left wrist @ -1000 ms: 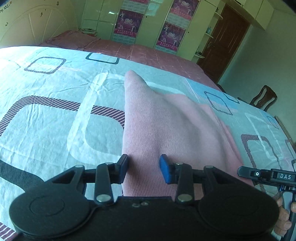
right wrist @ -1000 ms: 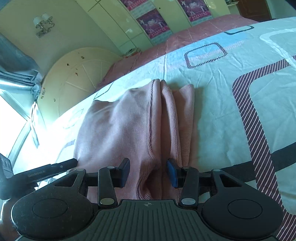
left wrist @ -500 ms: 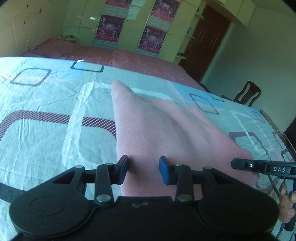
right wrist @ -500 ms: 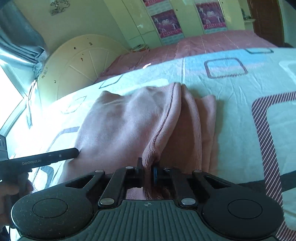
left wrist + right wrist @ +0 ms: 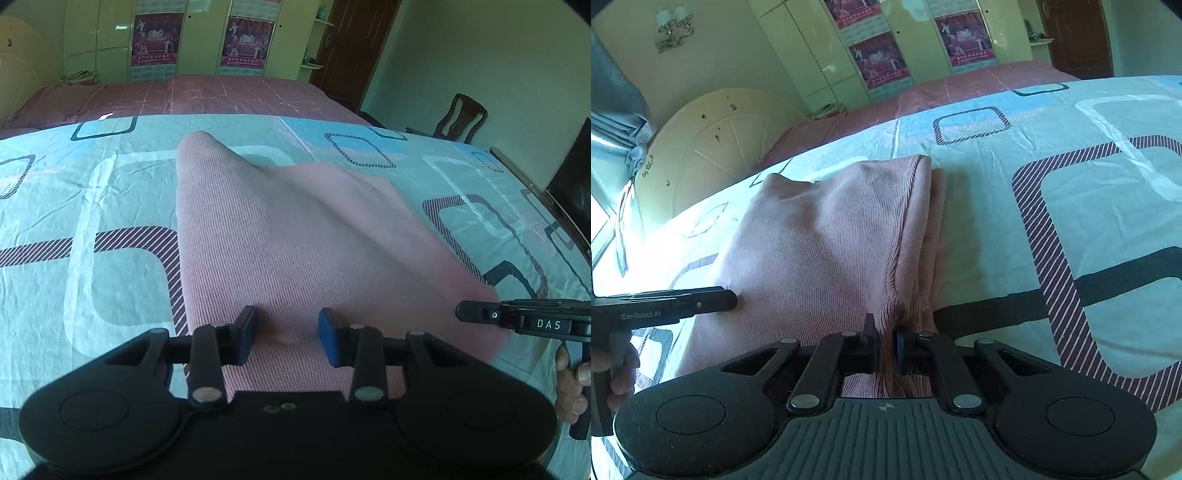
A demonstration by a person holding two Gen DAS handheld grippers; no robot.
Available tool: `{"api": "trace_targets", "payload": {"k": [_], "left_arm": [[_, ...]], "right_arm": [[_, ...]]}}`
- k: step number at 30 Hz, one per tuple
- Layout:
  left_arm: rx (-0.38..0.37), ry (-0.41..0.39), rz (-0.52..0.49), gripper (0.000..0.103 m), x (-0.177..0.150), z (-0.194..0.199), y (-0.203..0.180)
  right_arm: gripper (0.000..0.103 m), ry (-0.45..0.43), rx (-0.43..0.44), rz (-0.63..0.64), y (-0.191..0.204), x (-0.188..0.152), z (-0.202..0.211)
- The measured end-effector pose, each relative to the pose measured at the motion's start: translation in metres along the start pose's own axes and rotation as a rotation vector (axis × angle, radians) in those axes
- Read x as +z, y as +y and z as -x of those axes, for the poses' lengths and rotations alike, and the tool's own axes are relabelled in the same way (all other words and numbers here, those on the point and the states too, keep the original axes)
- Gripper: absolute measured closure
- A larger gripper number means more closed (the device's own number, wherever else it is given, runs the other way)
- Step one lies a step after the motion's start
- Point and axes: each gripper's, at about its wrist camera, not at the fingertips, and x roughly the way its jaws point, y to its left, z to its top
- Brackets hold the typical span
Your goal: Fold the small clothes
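pink garment [image 5: 827, 236] pinched by right gripper [image 5: 885, 345]

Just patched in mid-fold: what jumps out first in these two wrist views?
The pink ribbed garment dominates, lying on the bed's patterned teal bedsheet, doubled over along its right side in the right wrist view. The right gripper is shut on its bunched near edge. The left gripper stands open with cloth between its blue pads, which do not press it.
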Motion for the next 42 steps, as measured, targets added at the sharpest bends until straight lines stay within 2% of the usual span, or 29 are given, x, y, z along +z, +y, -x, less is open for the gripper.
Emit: {"api": "trace_targets", "payload": {"k": [2, 4, 5, 6, 7, 9, 10, 11, 12, 14, 16, 17, 19, 23, 26, 28, 30, 33, 36, 40, 42], "left_arm": [[0.003, 0.005, -0.024, 0.066, 0.003, -0.001, -0.004], [-0.010, -0.046, -0.028, 0.063, 0.009, 0.009, -0.002], [-0.011, -0.082, -0.029, 0.061, 0.012, 0.014, 0.001], [0.003, -0.114, -0.029, 0.057, 0.017, 0.018, 0.005], [0.010, -0.130, -0.026, 0.057, 0.024, 0.017, 0.010], [0.005, -0.124, -0.009, 0.058, 0.038, 0.008, 0.018], [0.002, -0.121, -0.014, 0.059, 0.044, 0.003, 0.020], [0.008, -0.120, -0.027, 0.059, 0.051, -0.005, 0.021], [0.008, -0.115, -0.039, 0.060, 0.057, -0.014, 0.021], [0.000, -0.106, -0.044, 0.060, 0.065, -0.029, 0.024], [-0.001, -0.088, -0.057, 0.060, 0.066, -0.045, 0.026], [0.004, -0.048, -0.056, 0.060, 0.064, -0.058, 0.028], [0.017, -0.059, -0.087, 0.056, 0.058, -0.064, 0.028], [0.008, -0.141, -0.082, 0.061, 0.056, -0.047, 0.029], [0.010, -0.143, -0.065, 0.061, 0.062, -0.054, 0.039], [0.017, -0.127, -0.055, 0.061, 0.070, -0.066, 0.045], [0.038, -0.071, -0.050, 0.059, 0.080, -0.082, 0.050], [0.023, -0.022, 0.026, 0.056, 0.094, -0.097, 0.062], [0.018, -0.006, 0.064, 0.055, 0.099, -0.103, 0.069], [0.032, -0.041, 0.050, 0.059, 0.093, -0.084, 0.065], [0.026, -0.082, 0.022, 0.059, 0.080, -0.059, 0.059]], "right_arm": [[0.095, 0.023, 0.011, -0.012, 0.000, 0.004, -0.003], [0.094, 0.008, 0.008, -0.019, 0.003, 0.014, 0.003], [0.078, -0.033, -0.024, -0.003, 0.008, 0.020, 0.010], [0.053, -0.086, -0.079, 0.026, 0.014, 0.026, 0.017], [0.049, -0.124, -0.094, 0.057, 0.018, 0.033, 0.020], [0.051, -0.129, -0.081, 0.073, 0.022, 0.053, 0.011], [0.056, -0.125, -0.073, 0.084, 0.026, 0.063, 0.003], [0.072, -0.118, -0.062, 0.105, 0.030, 0.072, -0.007], [0.081, -0.105, -0.056, 0.131, 0.035, 0.080, -0.019], [0.082, -0.048, -0.053, 0.178, 0.043, 0.093, -0.049], [0.082, 0.015, -0.149, 0.230, 0.044, 0.093, -0.074], [0.083, 0.059, -0.214, 0.246, 0.039, 0.089, -0.086], [0.084, 0.044, -0.225, 0.232, 0.027, 0.081, -0.085], [0.084, 0.045, -0.212, 0.249, 0.022, 0.077, -0.077], [0.084, 0.008, -0.227, 0.227, 0.019, 0.082, -0.075], [0.084, -0.035, -0.242, 0.219, 0.020, 0.088, -0.075], [0.084, -0.061, -0.235, 0.212, 0.022, 0.097, -0.079], [0.084, 0.011, -0.277, 0.230, 0.020, 0.106, -0.102], [0.079, 0.016, -0.268, 0.198, 0.012, 0.110, -0.108], [0.079, 0.008, -0.261, 0.180, 0.009, 0.108, -0.099], [0.079, -0.018, -0.251, 0.172, 0.013, 0.104, -0.084]]}}
